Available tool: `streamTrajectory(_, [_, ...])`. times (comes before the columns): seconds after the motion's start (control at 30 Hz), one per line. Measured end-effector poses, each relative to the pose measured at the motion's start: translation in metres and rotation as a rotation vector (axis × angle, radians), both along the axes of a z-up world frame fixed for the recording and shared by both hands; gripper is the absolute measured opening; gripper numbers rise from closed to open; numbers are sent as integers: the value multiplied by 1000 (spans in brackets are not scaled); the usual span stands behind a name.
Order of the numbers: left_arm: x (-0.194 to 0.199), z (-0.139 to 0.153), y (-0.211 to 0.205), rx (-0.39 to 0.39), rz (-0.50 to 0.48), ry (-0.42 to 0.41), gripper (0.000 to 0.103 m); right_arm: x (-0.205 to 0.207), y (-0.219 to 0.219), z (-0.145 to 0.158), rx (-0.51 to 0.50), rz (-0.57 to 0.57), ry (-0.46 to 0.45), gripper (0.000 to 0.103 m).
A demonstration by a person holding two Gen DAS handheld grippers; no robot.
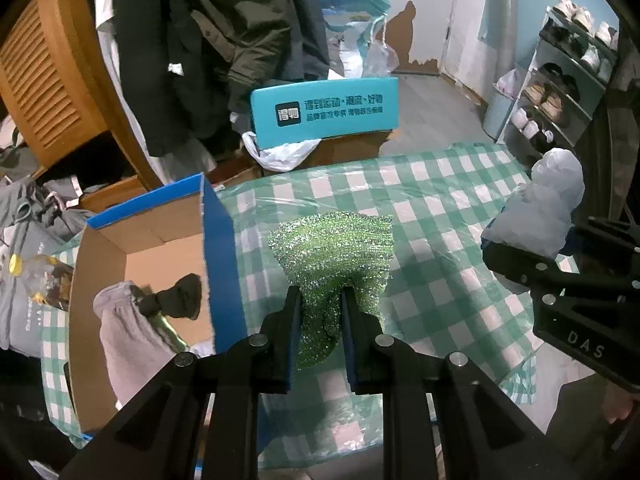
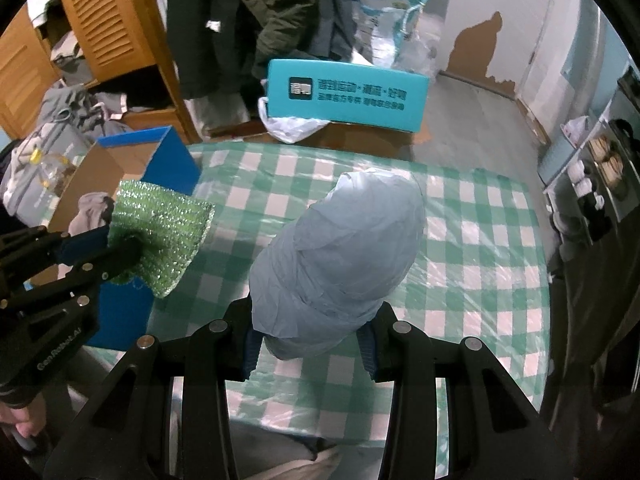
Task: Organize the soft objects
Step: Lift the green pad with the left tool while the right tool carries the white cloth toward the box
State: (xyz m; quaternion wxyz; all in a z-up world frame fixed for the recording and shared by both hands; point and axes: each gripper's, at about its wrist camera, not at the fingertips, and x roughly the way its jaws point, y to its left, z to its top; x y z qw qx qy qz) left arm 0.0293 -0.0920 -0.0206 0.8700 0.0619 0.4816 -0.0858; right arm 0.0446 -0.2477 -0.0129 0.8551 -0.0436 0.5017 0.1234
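Gripping a green scouring pad (image 1: 332, 256) at centre frame, left gripper (image 1: 320, 312) fingers clench it above the checked table (image 1: 440, 184) | right gripper (image 2: 308, 332) fingers clamp a pale blue plastic bundle (image 2: 340, 256), mid-frame | open cardboard box (image 1: 160, 240) at left holds grey cloth (image 1: 124, 320).

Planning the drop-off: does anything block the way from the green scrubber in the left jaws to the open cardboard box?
Nothing visible does. The green scrubber hangs above the tablecloth beside the box; only the box's blue wall lies between, and its top is open.
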Motion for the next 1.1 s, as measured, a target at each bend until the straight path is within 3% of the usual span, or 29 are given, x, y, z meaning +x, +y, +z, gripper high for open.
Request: streamTrajectory(1.1, [-12,15,102,-13,152,-50,19,-1,123,11,5,194,4,39])
